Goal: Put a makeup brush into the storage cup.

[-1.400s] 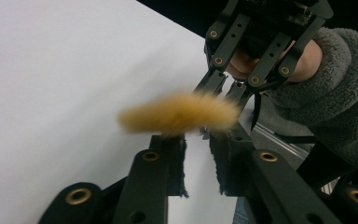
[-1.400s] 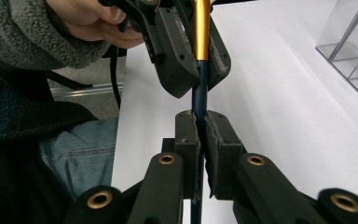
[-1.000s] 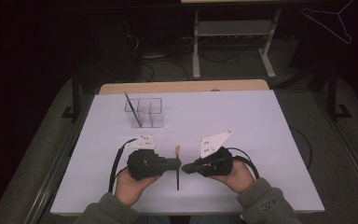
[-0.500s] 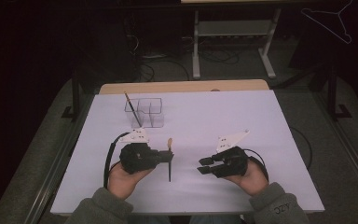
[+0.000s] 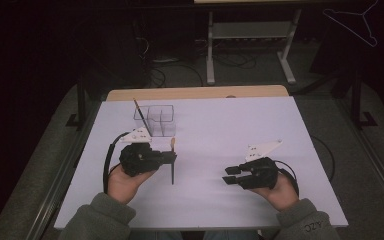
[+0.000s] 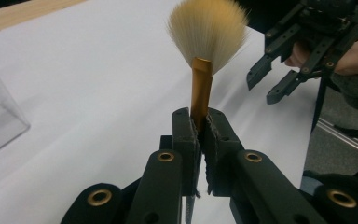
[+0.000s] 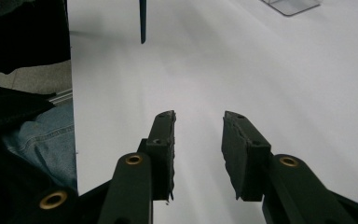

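One makeup brush [image 6: 206,51] sits clamped in the left gripper [image 5: 169,158], handle running six to twelve. Clear organizer [image 5: 156,120] waits at twelve o'clock; right gripper [image 5: 231,176], jaws just parted and empty, hangs off at three.

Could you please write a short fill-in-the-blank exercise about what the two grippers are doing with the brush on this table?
1. The left gripper is shut on the ____ ferrule of the makeup brush.
2. The jaws of the right gripper are ____, with nothing between them.
3. In the clear organizer, one thin ____ already leans.

Missing words: gold; open; brush
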The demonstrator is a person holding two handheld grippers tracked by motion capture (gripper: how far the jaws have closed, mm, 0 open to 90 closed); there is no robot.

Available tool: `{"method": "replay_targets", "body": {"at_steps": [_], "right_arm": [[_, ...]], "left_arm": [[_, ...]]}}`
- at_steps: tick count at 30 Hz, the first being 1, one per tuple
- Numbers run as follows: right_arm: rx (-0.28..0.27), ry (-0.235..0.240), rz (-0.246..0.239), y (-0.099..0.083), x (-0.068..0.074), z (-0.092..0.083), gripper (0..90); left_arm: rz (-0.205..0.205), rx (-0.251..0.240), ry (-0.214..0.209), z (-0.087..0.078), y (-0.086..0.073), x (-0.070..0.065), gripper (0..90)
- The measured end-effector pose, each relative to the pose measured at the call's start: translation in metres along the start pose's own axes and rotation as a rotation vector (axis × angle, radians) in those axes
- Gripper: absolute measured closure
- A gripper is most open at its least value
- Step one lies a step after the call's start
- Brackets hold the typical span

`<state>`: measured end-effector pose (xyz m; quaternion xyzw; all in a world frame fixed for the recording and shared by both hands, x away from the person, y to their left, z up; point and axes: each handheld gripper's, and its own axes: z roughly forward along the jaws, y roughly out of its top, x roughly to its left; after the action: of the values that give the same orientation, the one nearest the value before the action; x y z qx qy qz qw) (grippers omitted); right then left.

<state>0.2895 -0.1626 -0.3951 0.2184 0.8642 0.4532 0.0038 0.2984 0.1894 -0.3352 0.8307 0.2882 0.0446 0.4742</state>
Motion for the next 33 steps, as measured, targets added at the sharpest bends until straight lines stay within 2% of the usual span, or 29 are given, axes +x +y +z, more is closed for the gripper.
{"method": "replay_targets", "body": {"at_steps": [11, 17, 23, 25, 26, 27, 28, 30, 33], "right_arm": [[0.001, -0.037, 0.033, -0.012, -0.003, -0.010, 57.9], [-0.005, -0.056, 0.042, -0.014, -0.004, -0.014, 53.7], [-0.010, -0.070, 0.053, -0.016, -0.005, -0.016, 49.5], [-0.012, -0.071, 0.052, -0.016, -0.005, -0.016, 47.6], [-0.012, -0.075, 0.054, -0.016, -0.005, -0.016, 46.8], [-0.012, -0.076, 0.059, -0.016, -0.005, -0.017, 46.3], [-0.016, -0.078, 0.059, -0.016, -0.006, -0.017, 45.7], [-0.018, -0.082, 0.059, -0.017, -0.006, -0.018, 45.0], [-0.025, -0.087, 0.063, -0.017, -0.007, -0.019, 42.7]], "left_arm": [[-0.021, 0.001, 0.037, -0.008, 0.006, 0.014, 83.9], [-0.016, 0.008, 0.059, -0.013, 0.012, 0.020, 83.9], [-0.034, 0.008, 0.074, -0.017, 0.018, 0.027, 84.0], [-0.028, 0.008, 0.080, -0.018, 0.020, 0.030, 83.9], [-0.040, 0.006, 0.079, -0.019, 0.021, 0.030, 83.9], [-0.028, 0.011, 0.085, -0.020, 0.022, 0.032, 83.9], [-0.040, 0.006, 0.086, -0.020, 0.023, 0.032, 83.9], [-0.032, 0.007, 0.093, -0.021, 0.024, 0.034, 83.9], [-0.048, -0.004, 0.098, -0.024, 0.027, 0.037, 83.9]]}}
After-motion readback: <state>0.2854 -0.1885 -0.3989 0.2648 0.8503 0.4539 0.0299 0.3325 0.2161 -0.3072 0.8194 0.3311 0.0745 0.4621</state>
